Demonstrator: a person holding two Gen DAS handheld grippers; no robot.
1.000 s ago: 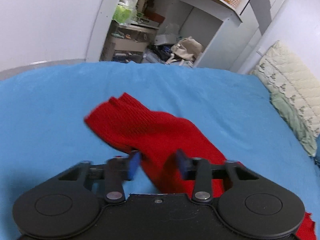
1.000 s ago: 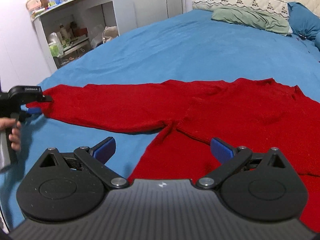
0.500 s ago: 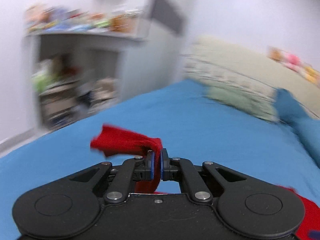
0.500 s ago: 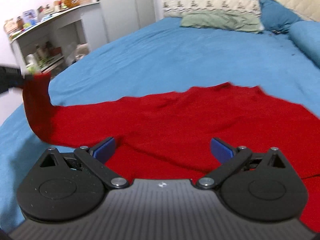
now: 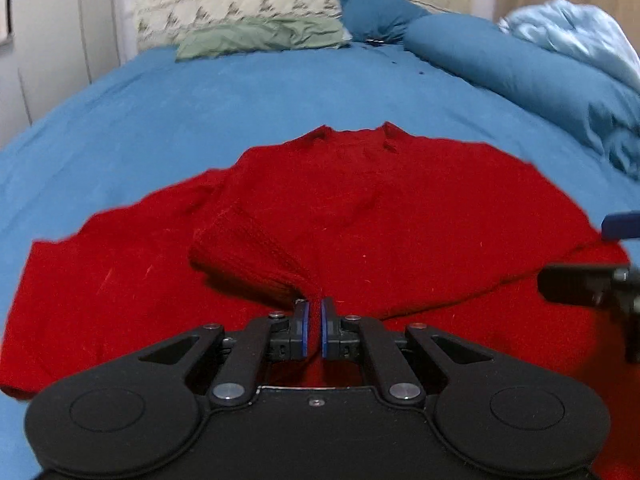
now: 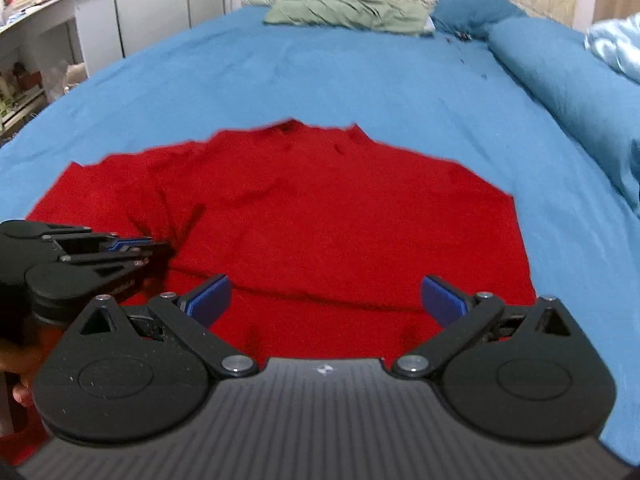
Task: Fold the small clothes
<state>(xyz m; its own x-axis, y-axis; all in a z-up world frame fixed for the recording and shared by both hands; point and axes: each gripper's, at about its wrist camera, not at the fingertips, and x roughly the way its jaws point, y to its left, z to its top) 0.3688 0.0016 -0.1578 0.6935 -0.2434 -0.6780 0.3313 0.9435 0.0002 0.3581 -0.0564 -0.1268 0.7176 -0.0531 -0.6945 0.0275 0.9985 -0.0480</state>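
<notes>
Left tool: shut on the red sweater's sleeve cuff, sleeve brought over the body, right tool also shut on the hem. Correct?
Not quite. The right tool is open, holding nothing, as the right wrist view shows. The left tool is shut on the cuff of the red sweater.

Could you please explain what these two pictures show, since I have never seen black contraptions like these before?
No robot is at work: a person holds a two-finger gripper in each hand, with a wide-angle camera behind the fingers. One picture looks along the left gripper, the other along the right gripper. A red sweater lies spread on a bed's blue sheet, with a green pillow and a blue bolster beyond. The left gripper is shut on the sleeve cuff, held over the sweater's body. The right gripper is open and holds nothing.
</notes>
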